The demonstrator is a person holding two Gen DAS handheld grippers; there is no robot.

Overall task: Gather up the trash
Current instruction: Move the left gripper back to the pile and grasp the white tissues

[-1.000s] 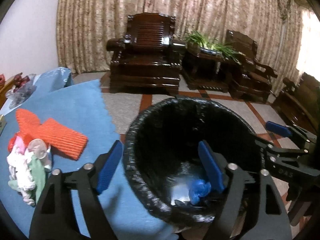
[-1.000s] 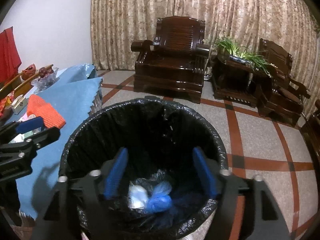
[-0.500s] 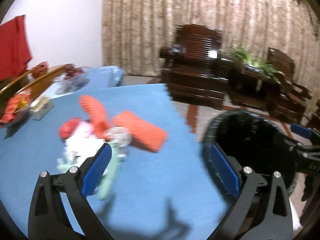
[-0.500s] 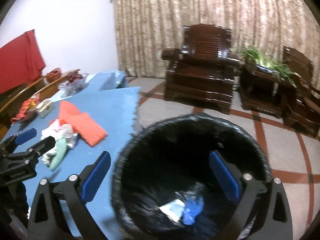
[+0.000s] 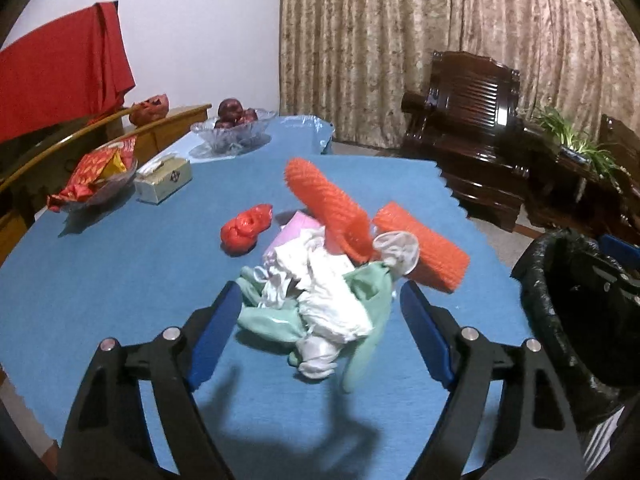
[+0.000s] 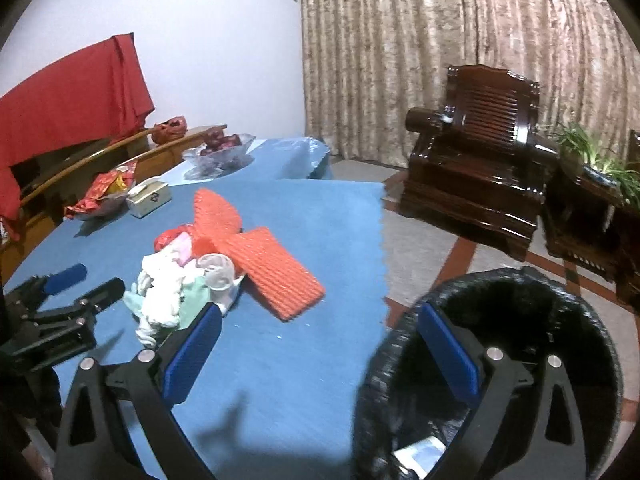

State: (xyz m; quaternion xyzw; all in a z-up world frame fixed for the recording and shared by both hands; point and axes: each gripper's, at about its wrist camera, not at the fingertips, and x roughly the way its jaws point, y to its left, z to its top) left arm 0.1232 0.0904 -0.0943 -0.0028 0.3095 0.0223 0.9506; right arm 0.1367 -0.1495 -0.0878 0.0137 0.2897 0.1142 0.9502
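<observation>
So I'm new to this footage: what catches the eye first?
A heap of crumpled white and green trash with two orange foam nets sits mid-way across the blue tablecloth, just ahead of the open left gripper. The black-lined bin stands at the table's right edge.

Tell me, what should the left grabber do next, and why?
Probably ease the left gripper forward and down around the crumpled white and green trash, then close. Its jaws stand open and empty, the pile lies just ahead between them, and the black bin waits at the table's edge.
</observation>
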